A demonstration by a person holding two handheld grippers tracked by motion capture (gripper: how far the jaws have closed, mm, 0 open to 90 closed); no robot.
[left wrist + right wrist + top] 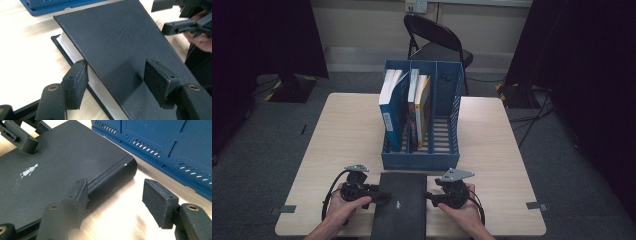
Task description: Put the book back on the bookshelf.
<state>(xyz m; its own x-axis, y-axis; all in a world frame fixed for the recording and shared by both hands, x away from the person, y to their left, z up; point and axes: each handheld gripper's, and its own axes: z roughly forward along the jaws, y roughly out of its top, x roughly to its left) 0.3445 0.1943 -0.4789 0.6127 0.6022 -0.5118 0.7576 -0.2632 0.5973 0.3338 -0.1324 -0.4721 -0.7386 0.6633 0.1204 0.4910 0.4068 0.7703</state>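
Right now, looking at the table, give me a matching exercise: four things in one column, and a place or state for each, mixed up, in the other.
Things:
1. black book
2. blue file rack
3. folding chair
4. white-spined book

Places or states:
A. stands in the rack's leftmost slot
B. lies flat at the table's near edge, between the left hand-held gripper and the right hand-held gripper
C. stands on the floor beyond the table
D. stands mid-table, its rightmost slot empty

Pairs: 1-B, 2-D, 3-C, 4-A
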